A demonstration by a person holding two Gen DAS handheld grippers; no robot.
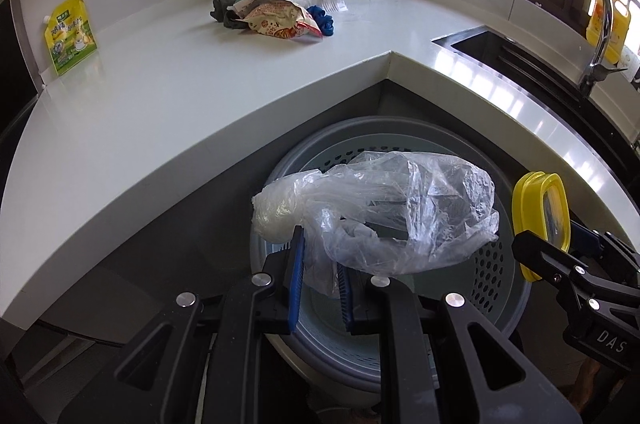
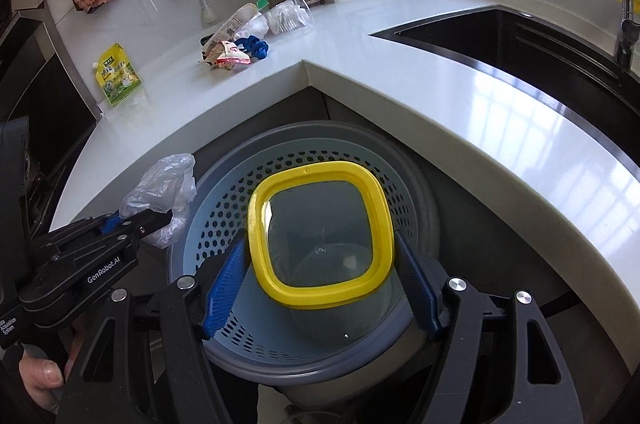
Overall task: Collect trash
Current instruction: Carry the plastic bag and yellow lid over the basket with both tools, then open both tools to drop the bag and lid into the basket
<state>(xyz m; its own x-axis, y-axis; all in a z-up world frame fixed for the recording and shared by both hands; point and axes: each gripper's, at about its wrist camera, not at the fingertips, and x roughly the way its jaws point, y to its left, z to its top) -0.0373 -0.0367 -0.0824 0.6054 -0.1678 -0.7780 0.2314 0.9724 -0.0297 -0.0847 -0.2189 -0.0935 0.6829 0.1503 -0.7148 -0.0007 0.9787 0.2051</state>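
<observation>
My left gripper (image 1: 320,256) is shut on a crumpled clear plastic bag (image 1: 380,207), which hangs over the grey bin (image 1: 508,288) with its perforated pale-blue liner. In the right wrist view my right gripper (image 2: 320,244) holds a clear tub with a yellow rim (image 2: 316,169) between its blue pads, mouth toward the camera, above the same bin (image 2: 224,199). The right gripper (image 1: 552,236) and the tub (image 1: 540,207) show at the right of the left wrist view. The left gripper (image 2: 160,218) and the bag (image 2: 164,183) appear at the left of the right wrist view.
The bin stands on the floor in the inner corner of a white L-shaped counter (image 1: 200,95). A pile of wrappers, cups and a carton (image 1: 276,11) lies at the counter's back. A green-yellow pouch (image 1: 70,31) leans at the left. A dark sink (image 1: 520,59) with a faucet (image 1: 600,23) is on the right.
</observation>
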